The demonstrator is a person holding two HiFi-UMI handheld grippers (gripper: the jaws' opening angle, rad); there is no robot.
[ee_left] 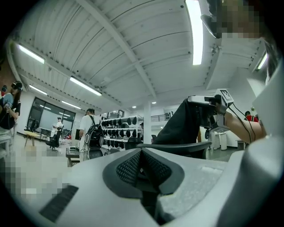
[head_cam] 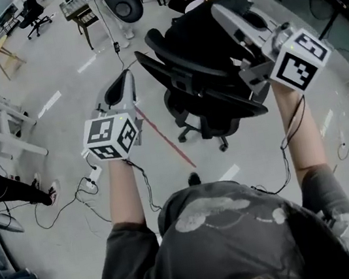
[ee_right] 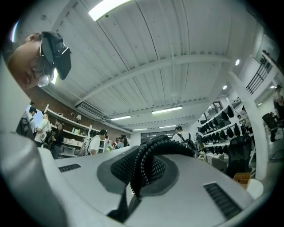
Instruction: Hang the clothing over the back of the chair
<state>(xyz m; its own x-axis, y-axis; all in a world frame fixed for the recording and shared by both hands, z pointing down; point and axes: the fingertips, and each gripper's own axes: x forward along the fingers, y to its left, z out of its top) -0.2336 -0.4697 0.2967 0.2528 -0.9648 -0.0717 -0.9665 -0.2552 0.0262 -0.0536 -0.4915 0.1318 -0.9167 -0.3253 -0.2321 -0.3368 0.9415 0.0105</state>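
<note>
Two claws, both closed. Left claw (head_cam: 123, 79): pads together, empty. Right claw (head_cam: 219, 11): clamped on black clothing (head_cam: 197, 35) above black chair (head_cam: 216, 100).

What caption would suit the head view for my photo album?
Right gripper holds black clothing at a black office chair; left gripper hovers shut nearby.

Grey printed T-shirt (head_cam: 222, 227); white left hand-held gripper (head_cam: 122, 84), right hand-held gripper (head_cam: 223, 15) (marker cubes (head_cam: 111, 136), black cables (head_cam: 147, 186)).
</note>
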